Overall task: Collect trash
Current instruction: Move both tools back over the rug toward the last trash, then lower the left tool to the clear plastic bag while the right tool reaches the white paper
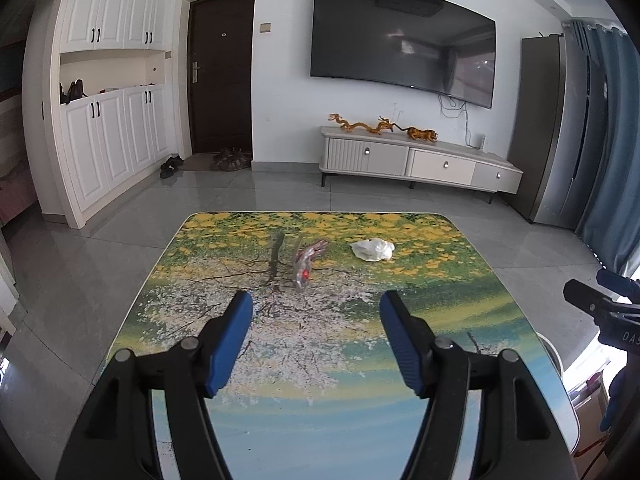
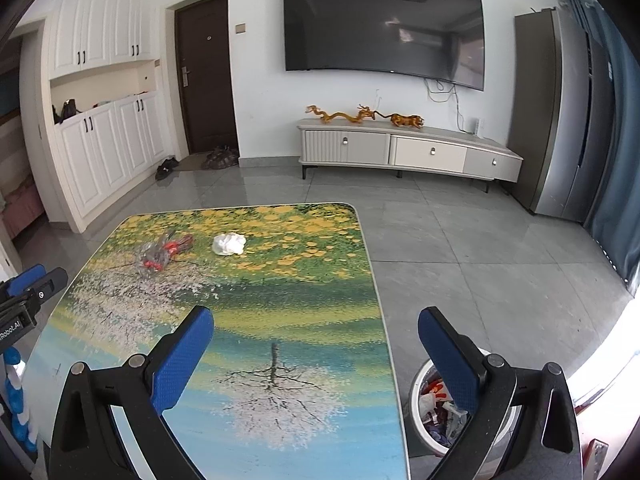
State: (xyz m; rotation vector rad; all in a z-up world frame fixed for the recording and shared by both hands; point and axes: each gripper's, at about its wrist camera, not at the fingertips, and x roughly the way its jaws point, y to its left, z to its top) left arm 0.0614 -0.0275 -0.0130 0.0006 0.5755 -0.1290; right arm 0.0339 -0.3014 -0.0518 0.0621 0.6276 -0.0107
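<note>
Partly hidden, the bin (image 2: 424, 408) holds what looks like wrappers.

A large black wall-mounted television (image 1: 404, 38) hangs above a low white cabinet (image 1: 420, 160); left of it a dark brown door (image 1: 220, 72); grey tiled floor (image 1: 280, 192) below.

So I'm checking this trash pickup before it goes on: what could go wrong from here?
The clear wrapper looks thin and flat on the table, so pads may slide over it. The white wad looks light and could get nudged away. The bin sits low beside the table edge; drops may miss.
</note>
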